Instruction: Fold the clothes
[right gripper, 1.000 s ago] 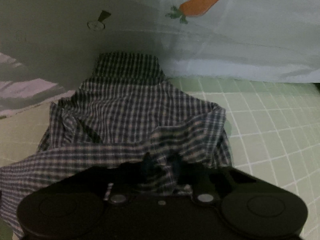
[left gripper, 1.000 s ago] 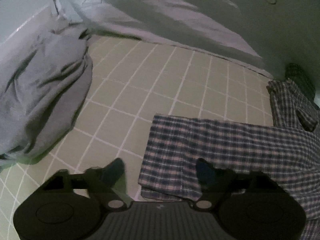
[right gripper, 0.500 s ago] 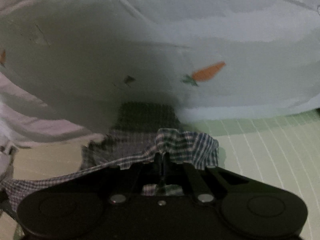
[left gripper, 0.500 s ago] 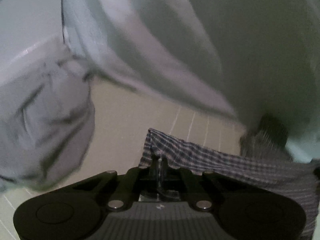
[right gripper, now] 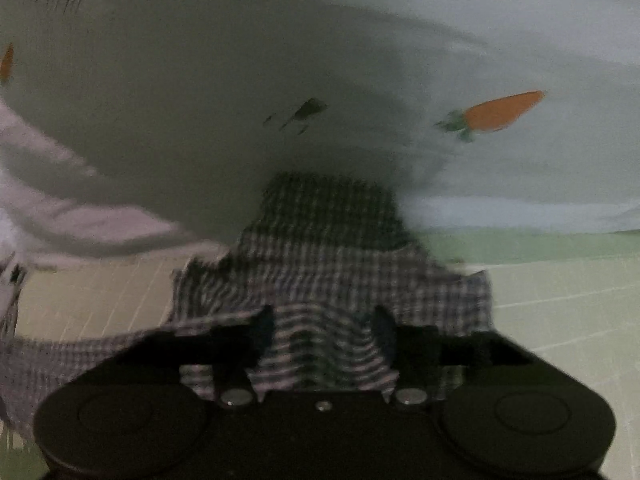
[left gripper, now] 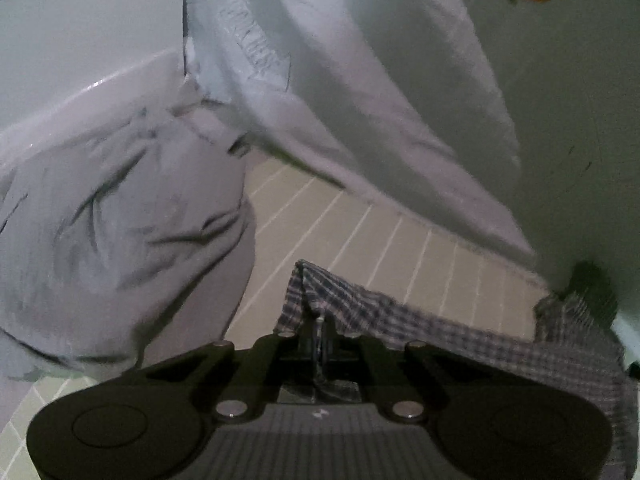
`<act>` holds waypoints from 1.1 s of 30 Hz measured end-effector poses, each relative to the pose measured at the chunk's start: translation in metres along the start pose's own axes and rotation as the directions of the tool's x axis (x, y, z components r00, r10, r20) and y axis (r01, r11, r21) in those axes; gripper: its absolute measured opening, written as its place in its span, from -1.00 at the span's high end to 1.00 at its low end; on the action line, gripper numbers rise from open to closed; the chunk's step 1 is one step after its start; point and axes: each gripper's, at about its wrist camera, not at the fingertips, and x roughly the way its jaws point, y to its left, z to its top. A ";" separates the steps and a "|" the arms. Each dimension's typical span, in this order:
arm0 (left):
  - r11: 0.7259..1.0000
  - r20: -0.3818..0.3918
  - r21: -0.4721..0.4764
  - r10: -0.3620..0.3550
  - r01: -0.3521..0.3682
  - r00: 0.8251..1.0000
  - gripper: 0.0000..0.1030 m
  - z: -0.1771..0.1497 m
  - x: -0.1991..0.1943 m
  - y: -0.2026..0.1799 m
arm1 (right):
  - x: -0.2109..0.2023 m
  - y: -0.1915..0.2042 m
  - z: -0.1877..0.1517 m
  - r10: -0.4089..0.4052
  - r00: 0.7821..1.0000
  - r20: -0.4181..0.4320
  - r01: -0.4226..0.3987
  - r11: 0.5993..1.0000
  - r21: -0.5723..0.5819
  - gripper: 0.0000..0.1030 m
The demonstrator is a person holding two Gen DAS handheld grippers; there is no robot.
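The checked shirt (left gripper: 460, 332), thin woven cotton, lies rumpled on the grid-patterned bed sheet (left gripper: 360, 232). The left tongs (left gripper: 320, 326) pinch its raised edge tightly. The right tongs (right gripper: 324, 324) stand wide apart over it, holding nothing.

One checked shirt (left gripper: 460, 332) is seen, along with one crumpled grey garment (left gripper: 120, 240), one pale garment with raised lettering (left gripper: 320, 80), and one carrot-printed sheet (right gripper: 500, 160) on which two carrots are counted. Two hand-held grippers are shown.
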 end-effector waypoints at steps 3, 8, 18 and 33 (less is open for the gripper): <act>1.000 -0.025 -0.021 -0.007 0.006 1.000 0.95 -0.002 0.005 0.006 | 0.009 -0.022 -0.001 -0.056 0.998 -0.025 0.057 0.996 0.067 -0.55; 1.000 -0.012 -0.007 -0.018 0.018 1.000 0.95 0.000 0.006 0.003 | 0.023 -0.059 -0.002 -0.144 0.987 -0.073 0.155 0.973 0.174 -0.55; 1.000 -0.003 0.009 -0.030 0.030 1.000 0.95 0.003 0.008 -0.001 | 0.054 -0.079 0.006 -0.142 0.980 -0.141 0.163 0.976 0.148 0.98; 0.989 0.062 0.099 -0.116 0.110 0.991 0.96 0.007 -0.022 -0.037 | -0.002 -0.062 0.001 -0.223 0.973 -0.052 0.223 0.975 0.005 0.08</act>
